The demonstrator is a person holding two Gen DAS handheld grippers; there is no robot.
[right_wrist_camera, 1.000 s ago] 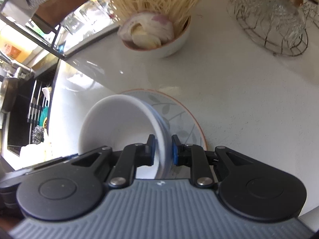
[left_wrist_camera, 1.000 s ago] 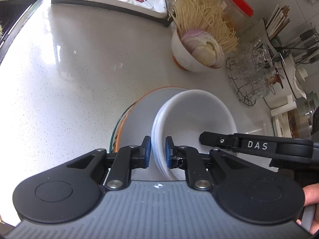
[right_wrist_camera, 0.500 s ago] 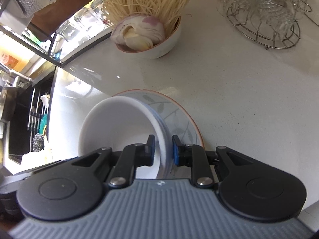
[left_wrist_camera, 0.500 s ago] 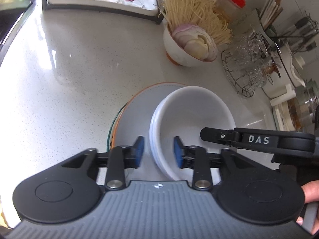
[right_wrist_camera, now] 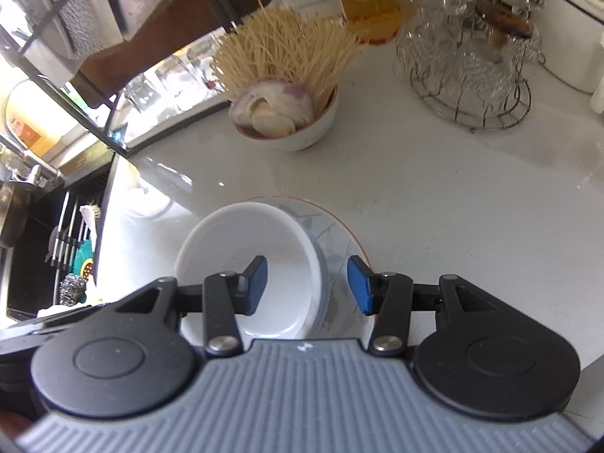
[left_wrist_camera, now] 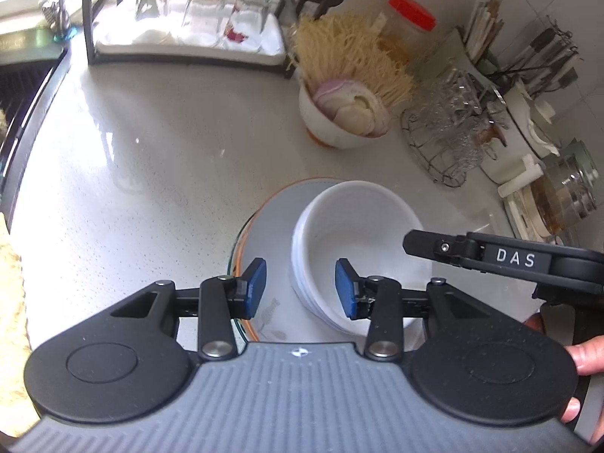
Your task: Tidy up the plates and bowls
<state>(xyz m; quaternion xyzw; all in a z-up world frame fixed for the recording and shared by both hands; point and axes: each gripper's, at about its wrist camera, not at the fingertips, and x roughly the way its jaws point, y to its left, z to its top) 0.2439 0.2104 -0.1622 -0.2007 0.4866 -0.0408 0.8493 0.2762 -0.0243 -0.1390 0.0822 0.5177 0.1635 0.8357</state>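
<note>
A stack of white bowls [left_wrist_camera: 358,234] sits on a stack of plates with orange rims [left_wrist_camera: 271,222] on the white counter. My left gripper [left_wrist_camera: 300,288] is open, its blue pads on either side of the bowls' near left rim without gripping. In the right wrist view the same bowls [right_wrist_camera: 249,249] rest on the leaf-patterned plate [right_wrist_camera: 339,241]. My right gripper [right_wrist_camera: 307,283] is open, its pads straddling the bowls' right rim. The right gripper's black arm [left_wrist_camera: 502,260] shows at the right of the left wrist view.
A bowl of onion and dry noodles [left_wrist_camera: 347,113] stands behind the stack. A wire rack of glasses [left_wrist_camera: 449,132] is at the right, a tray of glasses [left_wrist_camera: 188,19] at the back, and the sink [right_wrist_camera: 56,249] at the left.
Both grippers have let go of the bowls' rim and opened, the left first, then the right. Both have drawn back and up a little. The bowls stay on the plates.
</note>
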